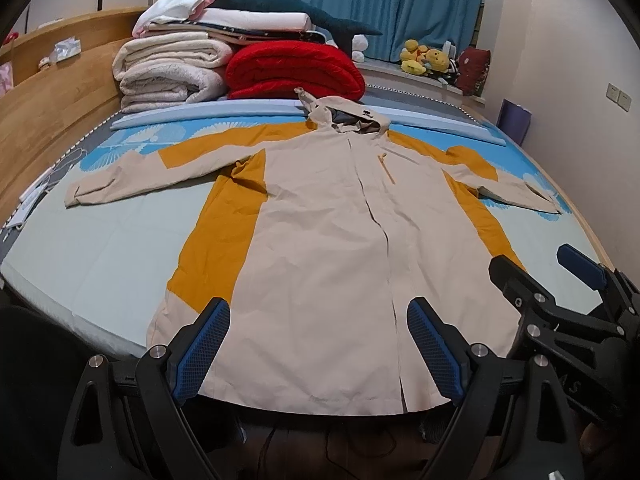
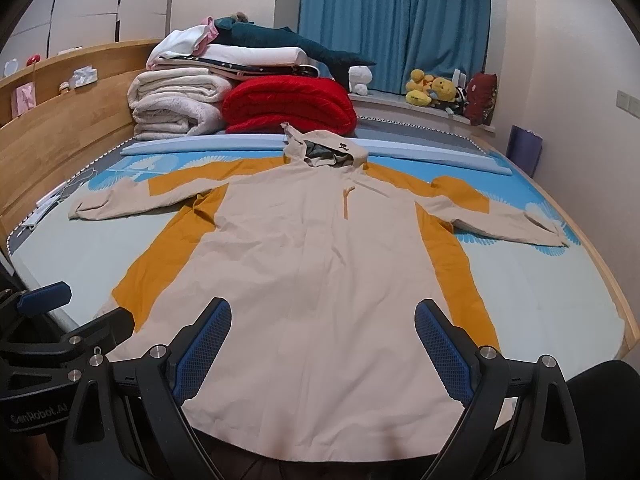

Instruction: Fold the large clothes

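Both tongs hang spread wide and hold nothing: the left gripper over the near hem of the coat, the right gripper beside it over the same hem. Each shows at the edge of the other's view, the right one low on the right side, the left one low on the left.

The coat lies flat, front up, on the bed. Its long axis runs from the hem nearest the tongs away to the hood, which points toward the far pile. Both sleeves stretch out sideways, the left sleeve and the right sleeve, with mustard panels down the flanks. The hem's near edge drops behind the fingers, so its middle is hard to make out.

Past the hood sit a red quilt and white blankets, stacked. A wooden headboard runs along the left, and blue curtains hang behind.
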